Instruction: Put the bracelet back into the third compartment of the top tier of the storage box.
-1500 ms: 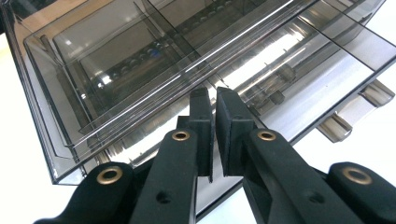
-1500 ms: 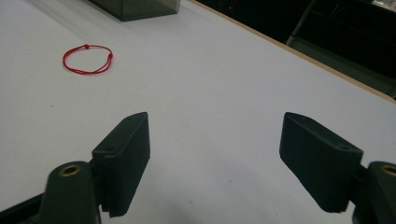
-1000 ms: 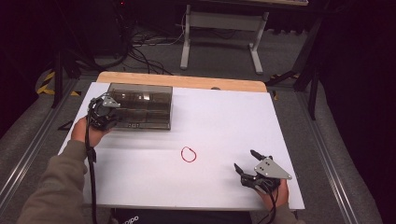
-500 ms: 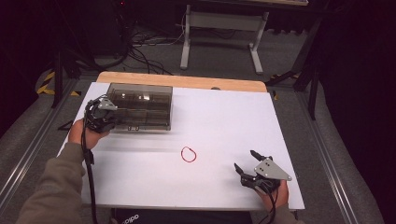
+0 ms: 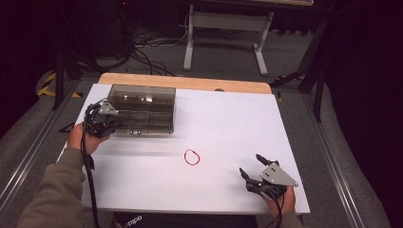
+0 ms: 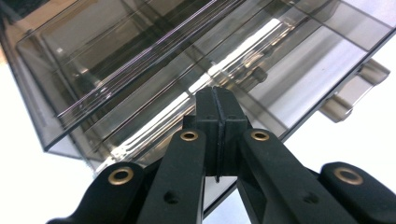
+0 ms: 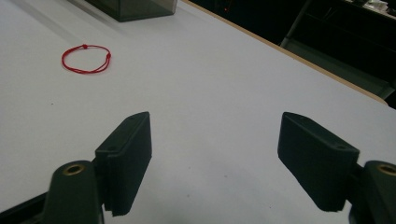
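Now your left gripper (image 5: 113,115), jaws pressed together on box (image 5: 142,109) wall, holds it. Bracelet (image 5: 192,156) lies ahead-left of your right gripper (image 5: 252,167), jaws apart, empty, nearer.

The tongs (image 6: 217,116), pressed together, rest against the smoky clear box (image 6: 140,60) on the white table (image 6: 28,186).
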Motion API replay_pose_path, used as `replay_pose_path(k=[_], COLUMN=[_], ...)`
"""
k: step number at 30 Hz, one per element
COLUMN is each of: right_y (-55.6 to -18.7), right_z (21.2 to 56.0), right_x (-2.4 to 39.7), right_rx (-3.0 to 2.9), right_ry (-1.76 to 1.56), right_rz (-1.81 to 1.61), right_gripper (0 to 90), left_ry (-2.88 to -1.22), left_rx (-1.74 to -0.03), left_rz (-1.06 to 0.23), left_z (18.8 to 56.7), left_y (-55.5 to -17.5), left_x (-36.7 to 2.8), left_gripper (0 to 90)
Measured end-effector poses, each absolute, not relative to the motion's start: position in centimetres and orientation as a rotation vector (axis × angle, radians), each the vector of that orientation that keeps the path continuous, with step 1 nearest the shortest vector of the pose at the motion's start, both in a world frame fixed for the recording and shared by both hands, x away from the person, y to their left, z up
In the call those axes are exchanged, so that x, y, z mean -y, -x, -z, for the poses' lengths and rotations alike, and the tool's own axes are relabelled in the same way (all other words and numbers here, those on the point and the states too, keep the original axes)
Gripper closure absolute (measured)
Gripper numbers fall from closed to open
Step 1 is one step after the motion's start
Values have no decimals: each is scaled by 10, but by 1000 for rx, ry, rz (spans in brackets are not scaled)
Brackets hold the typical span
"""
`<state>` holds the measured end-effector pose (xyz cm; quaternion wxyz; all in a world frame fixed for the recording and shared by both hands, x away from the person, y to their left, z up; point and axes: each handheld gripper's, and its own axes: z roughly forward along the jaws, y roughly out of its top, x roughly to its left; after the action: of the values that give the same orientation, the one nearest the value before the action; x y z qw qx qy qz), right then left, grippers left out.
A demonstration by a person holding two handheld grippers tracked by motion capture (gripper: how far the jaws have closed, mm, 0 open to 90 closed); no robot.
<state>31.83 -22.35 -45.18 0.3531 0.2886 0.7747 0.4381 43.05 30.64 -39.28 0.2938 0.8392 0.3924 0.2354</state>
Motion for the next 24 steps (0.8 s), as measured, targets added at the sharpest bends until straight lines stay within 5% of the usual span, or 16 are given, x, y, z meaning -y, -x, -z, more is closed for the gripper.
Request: replay_pose_path(k=[24], right_y=[-317], right_z=[453], right_x=[221], right_rx=[-2023], right_ry=[-731], right_rz=[-1114], right_gripper=[270], left_ry=[-2203], left_rx=[-1092], left_rz=[-670], left_z=[396], left_y=[-418], left_x=[-332], left_gripper=[896])
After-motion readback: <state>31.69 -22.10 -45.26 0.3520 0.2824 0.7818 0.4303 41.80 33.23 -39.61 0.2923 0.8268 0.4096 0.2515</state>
